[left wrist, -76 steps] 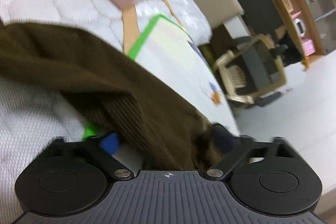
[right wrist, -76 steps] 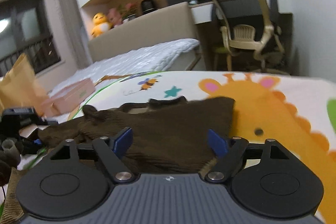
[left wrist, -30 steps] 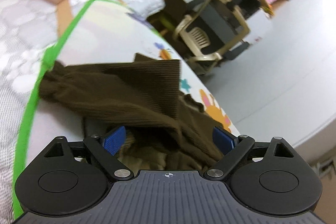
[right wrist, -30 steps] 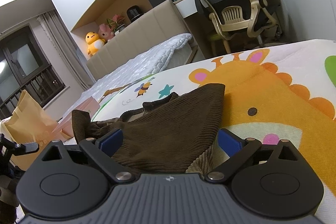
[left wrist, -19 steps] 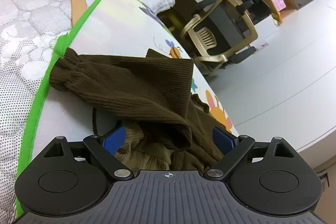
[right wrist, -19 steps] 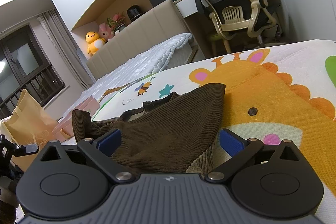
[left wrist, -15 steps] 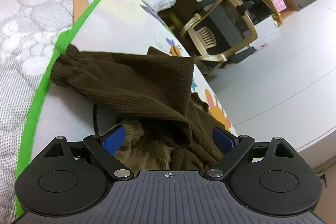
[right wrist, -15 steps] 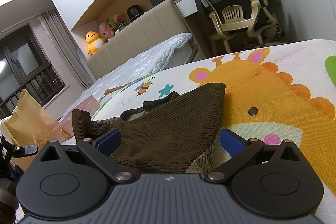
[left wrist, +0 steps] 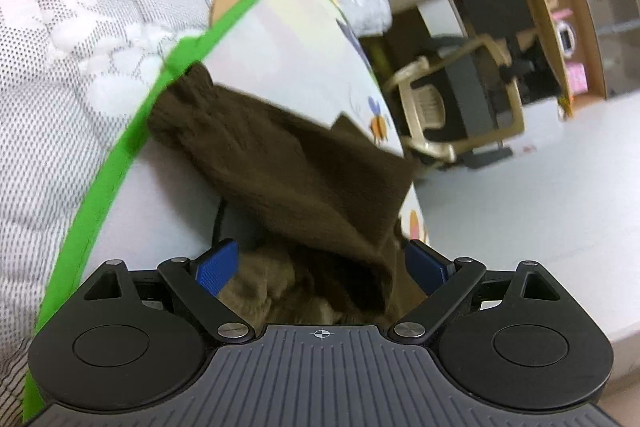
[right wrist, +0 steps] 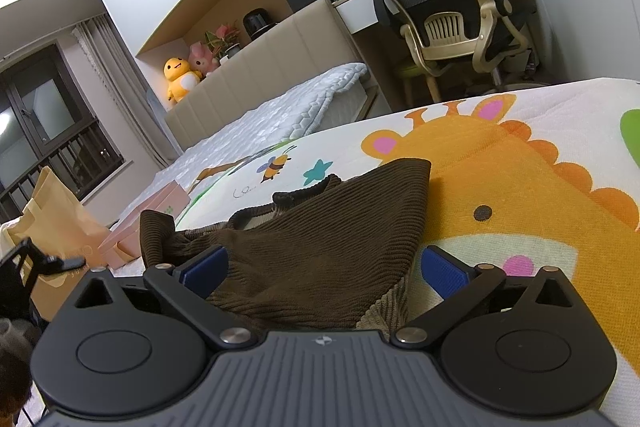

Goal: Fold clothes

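A: Where does the brown corduroy garment [right wrist: 328, 239] lie?

B: On the cartoon-print play mat [right wrist: 540, 187] spread over the bed, bunched and partly doubled over itself. One flap is laid across the rest, its squared corner reaching toward the orange giraffe print [right wrist: 520, 163]. The opposite end sits right at the mat's green border [left wrist: 104, 183], with the quilted white mattress [left wrist: 60, 47] beyond it.

A: And the step in hand?

B: I judge a fold has just been laid and neither tool has hold of the cloth (the pile looks only part folded, with a lighter underside showing near both cameras). The left hand-held gripper [left wrist: 320, 267] stands wide open, blue pads either side of the near heap. The right hand-held gripper [right wrist: 324, 271] is equally spread, the garment's near edge lying between its fingers, nothing pinched.

A: What does the next move call for?

B: Probably closing on an edge or corner of the loose end by the green border and carrying it over toward the giraffe side, keeping the layers flat. Thick ribbed cloth tends to spring back, so a firm pinch on a single layer would help.

A: Anything beyond the garment?

B: A pink box [right wrist: 148, 223] beyond the mat's edge, and an office chair [right wrist: 448, 11] past the bed.
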A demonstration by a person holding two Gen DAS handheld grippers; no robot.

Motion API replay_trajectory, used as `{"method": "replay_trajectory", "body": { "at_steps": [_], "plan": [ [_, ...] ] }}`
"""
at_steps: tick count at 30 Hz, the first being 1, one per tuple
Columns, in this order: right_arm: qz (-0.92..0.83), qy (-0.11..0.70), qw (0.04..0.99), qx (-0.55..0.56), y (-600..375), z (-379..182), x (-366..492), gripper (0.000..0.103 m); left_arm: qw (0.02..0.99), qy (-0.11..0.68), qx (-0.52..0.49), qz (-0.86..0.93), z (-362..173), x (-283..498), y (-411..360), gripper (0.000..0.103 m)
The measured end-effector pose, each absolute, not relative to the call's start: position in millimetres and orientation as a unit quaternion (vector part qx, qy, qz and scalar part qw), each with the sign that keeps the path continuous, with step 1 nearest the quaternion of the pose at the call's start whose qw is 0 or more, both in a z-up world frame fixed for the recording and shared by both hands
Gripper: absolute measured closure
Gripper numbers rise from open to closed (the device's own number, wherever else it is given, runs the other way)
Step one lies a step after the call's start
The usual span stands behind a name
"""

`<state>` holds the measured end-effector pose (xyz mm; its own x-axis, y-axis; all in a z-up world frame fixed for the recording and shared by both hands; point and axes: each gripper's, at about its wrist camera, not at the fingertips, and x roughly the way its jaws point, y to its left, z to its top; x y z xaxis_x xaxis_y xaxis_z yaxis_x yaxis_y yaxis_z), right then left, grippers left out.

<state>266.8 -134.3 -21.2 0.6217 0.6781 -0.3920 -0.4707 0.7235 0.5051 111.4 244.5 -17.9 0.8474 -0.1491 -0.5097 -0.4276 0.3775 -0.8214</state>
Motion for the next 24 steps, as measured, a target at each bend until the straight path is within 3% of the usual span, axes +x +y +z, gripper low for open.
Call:
{"method": "replay_trajectory", "body": {
  "at_steps": [4, 10, 12, 14, 15, 16, 17, 24],
  "plan": [
    [0.326, 0.289, 0.882, 0.179, -134.0, -21.7, 266.7, 0.0, 0.797, 0.234, -0.547, 0.1, -10.2, 110.3, 254.2, 0.009],
    [0.326, 0.286, 0.883, 0.178, -134.2, -21.2, 265.8, 0.0, 0.787, 0.254, -0.543, 0.146, -31.7, 120.0, 266.0, 0.012],
    [0.326, 0.285, 0.884, 0.177, -134.2, -21.0, 265.5, 0.0, 0.8, 0.252, -0.522, 0.157, -31.7, 123.8, 266.7, 0.02],
    [0.325, 0.284, 0.884, 0.177, -134.2, -20.8, 265.2, 0.0, 0.82, 0.248, -0.489, 0.167, -26.9, 128.2, 266.2, 0.048],
    [0.325, 0.284, 0.884, 0.176, -134.2, -20.6, 265.0, 0.0, 0.833, 0.249, -0.463, 0.175, -22.5, 132.3, 265.9, 0.057],
    [0.325, 0.284, 0.885, 0.176, -134.2, -20.5, 264.9, 0.0, 0.846, 0.25, -0.434, 0.183, -17.2, 137.4, 266.0, 0.075],
    [0.325, 0.283, 0.885, 0.176, -134.3, -20.4, 264.7, 0.0, 0.859, 0.248, -0.407, 0.188, -9.9, 142.8, 265.4, 0.087],
    [0.318, 0.258, 0.899, 0.154, -132.7, -13.7, 255.6, 0.0, 0.942, 0.174, -0.252, 0.141, 85.6, 183.5, 228.6, 0.091]
  ]
}}
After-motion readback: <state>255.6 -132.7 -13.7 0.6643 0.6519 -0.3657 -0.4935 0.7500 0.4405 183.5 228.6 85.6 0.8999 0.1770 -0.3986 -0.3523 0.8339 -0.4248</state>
